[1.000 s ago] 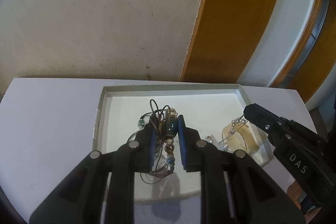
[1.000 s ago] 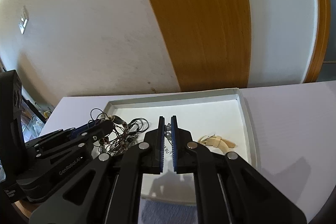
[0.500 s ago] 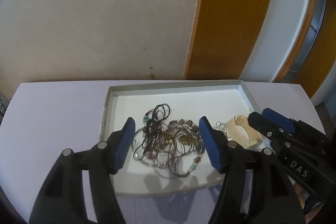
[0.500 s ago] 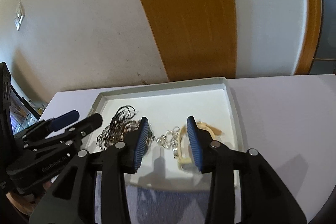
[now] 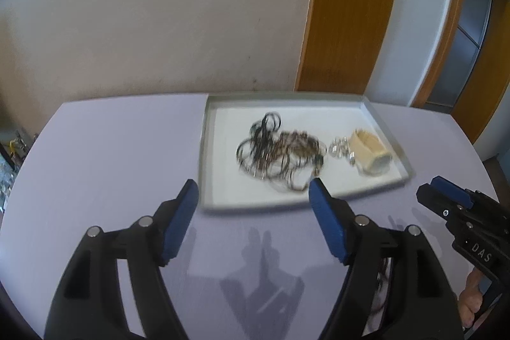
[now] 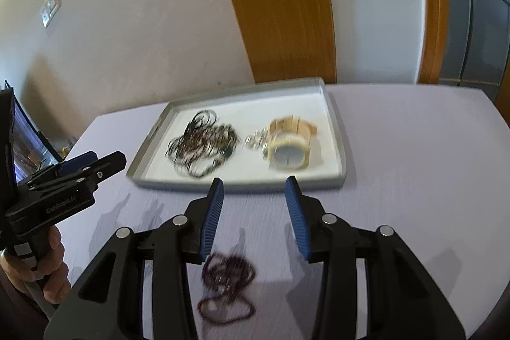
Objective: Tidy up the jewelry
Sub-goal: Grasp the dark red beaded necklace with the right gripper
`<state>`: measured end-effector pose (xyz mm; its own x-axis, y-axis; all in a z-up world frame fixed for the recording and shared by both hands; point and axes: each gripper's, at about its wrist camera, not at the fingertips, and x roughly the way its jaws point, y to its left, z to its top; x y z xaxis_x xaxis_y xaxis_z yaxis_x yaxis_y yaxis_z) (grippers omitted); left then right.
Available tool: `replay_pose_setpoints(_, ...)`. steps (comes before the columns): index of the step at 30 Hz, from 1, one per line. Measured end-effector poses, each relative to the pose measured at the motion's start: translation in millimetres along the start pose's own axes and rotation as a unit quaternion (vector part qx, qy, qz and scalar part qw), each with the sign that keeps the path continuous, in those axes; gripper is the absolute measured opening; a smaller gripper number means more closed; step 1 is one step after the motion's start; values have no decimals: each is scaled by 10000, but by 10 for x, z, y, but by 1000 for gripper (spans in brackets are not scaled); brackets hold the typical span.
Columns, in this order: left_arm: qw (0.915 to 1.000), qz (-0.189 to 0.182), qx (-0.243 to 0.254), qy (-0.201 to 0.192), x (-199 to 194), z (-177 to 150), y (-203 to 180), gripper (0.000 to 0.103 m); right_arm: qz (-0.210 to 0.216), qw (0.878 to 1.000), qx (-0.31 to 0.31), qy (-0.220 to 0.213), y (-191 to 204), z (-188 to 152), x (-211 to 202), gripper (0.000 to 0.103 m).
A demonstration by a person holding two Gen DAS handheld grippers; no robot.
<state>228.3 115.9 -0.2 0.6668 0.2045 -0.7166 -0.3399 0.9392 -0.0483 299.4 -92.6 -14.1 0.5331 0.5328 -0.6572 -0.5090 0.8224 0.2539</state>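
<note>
A grey tray (image 5: 204,148) (image 6: 338,129) on the lilac table holds a tangle of dark beaded necklaces (image 5: 280,152) (image 6: 200,145), a small silver chain (image 5: 341,148) (image 6: 255,142) and a cream bracelet (image 5: 371,152) (image 6: 290,145). A dark red bead necklace (image 6: 228,289) lies on the table in front of the tray, between my right gripper's fingers. My left gripper (image 5: 253,219) is open and empty, back from the tray's near edge. My right gripper (image 6: 253,212) is open and empty, also back from the tray.
The lilac table (image 5: 111,164) stands against a beige wall with a wooden door frame (image 5: 347,8) behind. A dark screen (image 6: 22,148) stands off the table's left edge. The other gripper shows at the side of each view (image 5: 462,219) (image 6: 67,180).
Both grippers opened and let go of the jewelry in the tray, then pulled back toward me. The necklaces and chain now lie in the tray.
</note>
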Motion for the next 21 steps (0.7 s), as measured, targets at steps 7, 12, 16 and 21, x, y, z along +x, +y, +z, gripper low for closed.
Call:
replay_pose_setpoints(7,10000,29,45,21,-260,-468,66,77,-118,9997,1,200,156,-377,-33,47)
replay_pose_setpoints(12,9999,108,38,14,-421,-776,113,79,-255,9992,22,294,246,-573,4,51)
replay_pose_setpoints(16,9999,94,-29,36,-553,-986,146,80,-463,9981,69,394,284,-695,74,51)
replay_pose_setpoints(21,9999,91,-102,93,-650,-1177,166,80,-673,9964,142,494,354,-818,170,51)
